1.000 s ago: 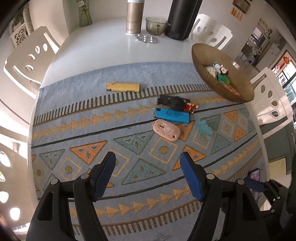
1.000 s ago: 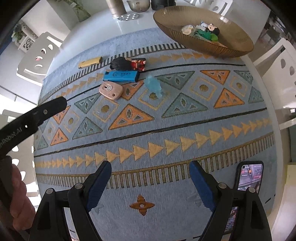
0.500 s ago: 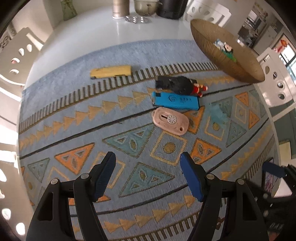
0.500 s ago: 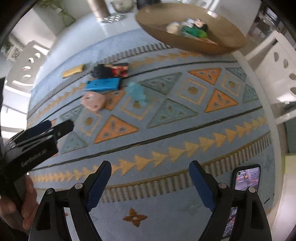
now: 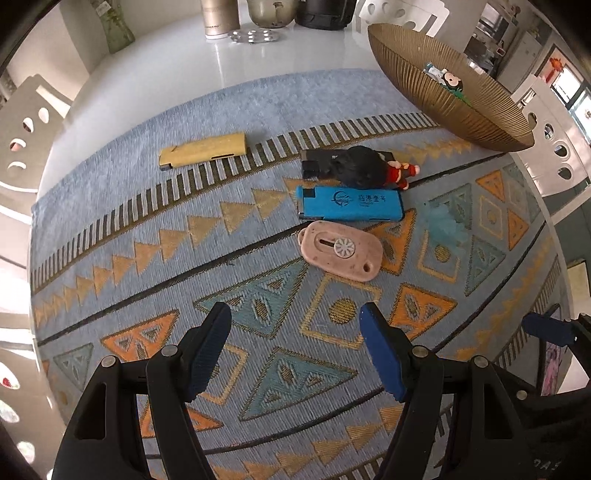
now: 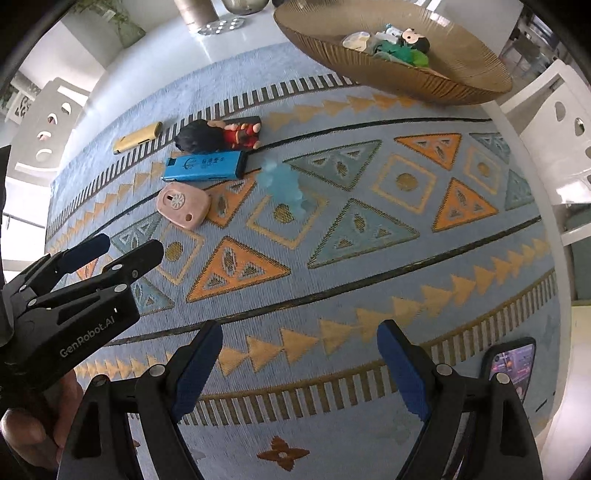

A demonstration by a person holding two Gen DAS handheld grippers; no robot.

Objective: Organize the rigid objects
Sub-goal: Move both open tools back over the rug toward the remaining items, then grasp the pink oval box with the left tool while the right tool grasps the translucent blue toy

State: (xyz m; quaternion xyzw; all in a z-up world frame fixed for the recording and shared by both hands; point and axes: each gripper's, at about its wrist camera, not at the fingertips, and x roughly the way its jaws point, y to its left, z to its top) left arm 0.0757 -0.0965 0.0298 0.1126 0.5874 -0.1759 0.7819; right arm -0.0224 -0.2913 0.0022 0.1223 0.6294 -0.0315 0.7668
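On the patterned blue mat lie a pink oval cutter [image 5: 341,251] [image 6: 183,204], a blue box cutter [image 5: 351,203] [image 6: 205,167], a black-haired doll in red [image 5: 365,168] [image 6: 218,135], a yellow cutter [image 5: 203,150] [image 6: 138,137] and a translucent blue piece [image 5: 441,225] [image 6: 282,182]. A brown bowl [image 5: 424,88] [image 6: 461,48] at the far right holds small toys. My left gripper [image 5: 295,354] is open and empty, just short of the pink cutter; it also shows in the right wrist view [image 6: 122,247]. My right gripper [image 6: 299,365] is open and empty over the mat's near edge.
A phone [image 6: 511,363] lies at the mat's near right corner. A metal cylinder [image 5: 219,16], a glass bowl [image 5: 271,11] and a dark container [image 5: 325,13] stand at the table's far end. White chairs [image 6: 561,122] surround the table.
My left gripper has moved forward toward the pink cutter and the other objects, which now look larger. My right gripper has shifted slightly; both stay open.
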